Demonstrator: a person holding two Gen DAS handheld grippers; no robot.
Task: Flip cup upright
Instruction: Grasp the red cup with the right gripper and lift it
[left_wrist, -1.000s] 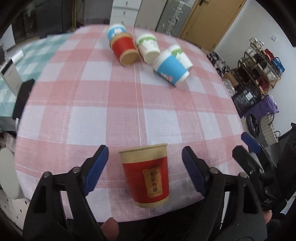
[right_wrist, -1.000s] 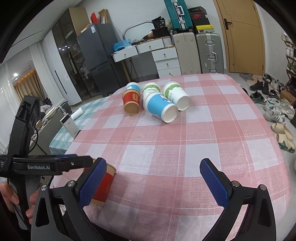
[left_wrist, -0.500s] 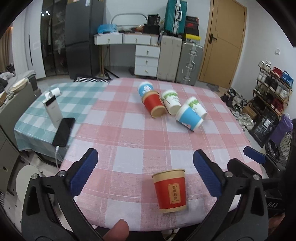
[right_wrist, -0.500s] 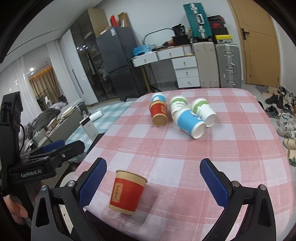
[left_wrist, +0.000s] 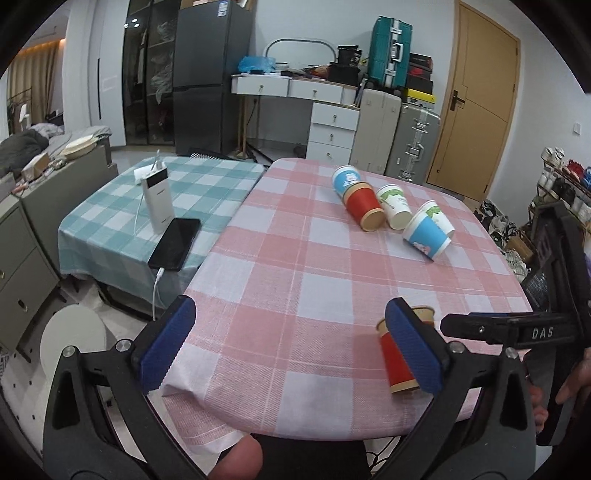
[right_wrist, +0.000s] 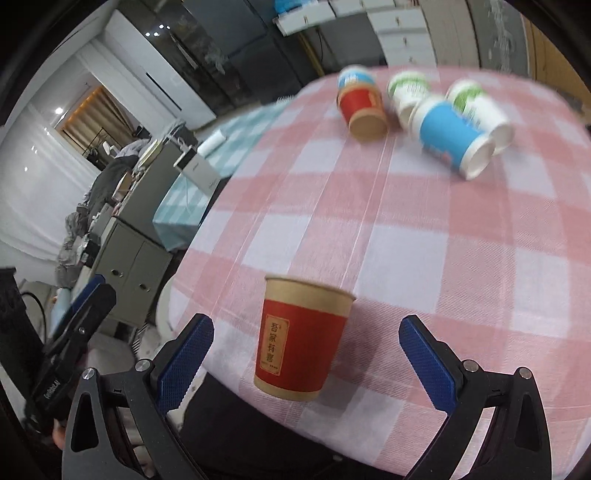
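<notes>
A red paper cup (right_wrist: 301, 339) with a tan rim stands upright near the front edge of the pink checked table (right_wrist: 406, 229). My right gripper (right_wrist: 308, 363) is open, with one finger on each side of the cup, apart from it. In the left wrist view the same cup (left_wrist: 397, 360) shows partly behind my right finger pad (left_wrist: 413, 350). My left gripper (left_wrist: 290, 345) is open and empty, back from the table's front left edge. Several cups lie on their sides at the far end: a red one (left_wrist: 364, 210), a blue one (left_wrist: 424, 236) and white-green ones (left_wrist: 395, 206).
A lower table with a green checked cloth (left_wrist: 110, 210) stands to the left, with a white power bank (left_wrist: 157, 201) and a black phone (left_wrist: 175, 243) on it. A grey cabinet (left_wrist: 22, 266) stands further left. Suitcases, drawers and a door lie behind the table.
My left gripper has drawn back and left from the upright red cup. My right gripper has moved in over the table edge and now straddles that cup.
</notes>
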